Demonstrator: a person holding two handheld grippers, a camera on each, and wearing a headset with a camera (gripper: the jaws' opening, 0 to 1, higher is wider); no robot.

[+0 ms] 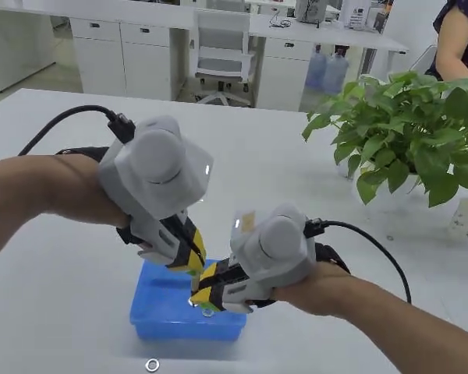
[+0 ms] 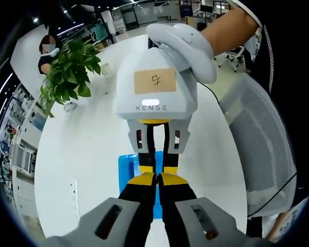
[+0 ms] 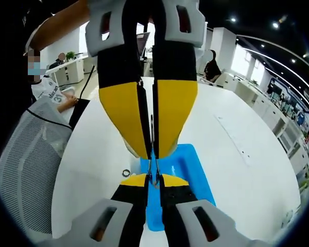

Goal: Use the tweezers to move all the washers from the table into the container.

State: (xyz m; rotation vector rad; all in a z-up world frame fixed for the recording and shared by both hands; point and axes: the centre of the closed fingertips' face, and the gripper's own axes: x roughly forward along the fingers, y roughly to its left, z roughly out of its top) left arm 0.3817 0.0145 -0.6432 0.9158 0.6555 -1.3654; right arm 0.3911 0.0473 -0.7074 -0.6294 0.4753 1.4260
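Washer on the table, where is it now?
Head view: the washer lies on the white table, close in front of the left corner of the blue container, at the picture's bottom edge.

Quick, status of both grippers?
Left gripper: closed on the tweezers.
Right gripper: closed at the tweezers' tip; whether it grips them cannot be told.

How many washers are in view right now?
2. One small metal washer lies on the white table in front of the blue plastic container; a second ring, likely a washer, sits at the container's near rim. Others may be hidden inside.
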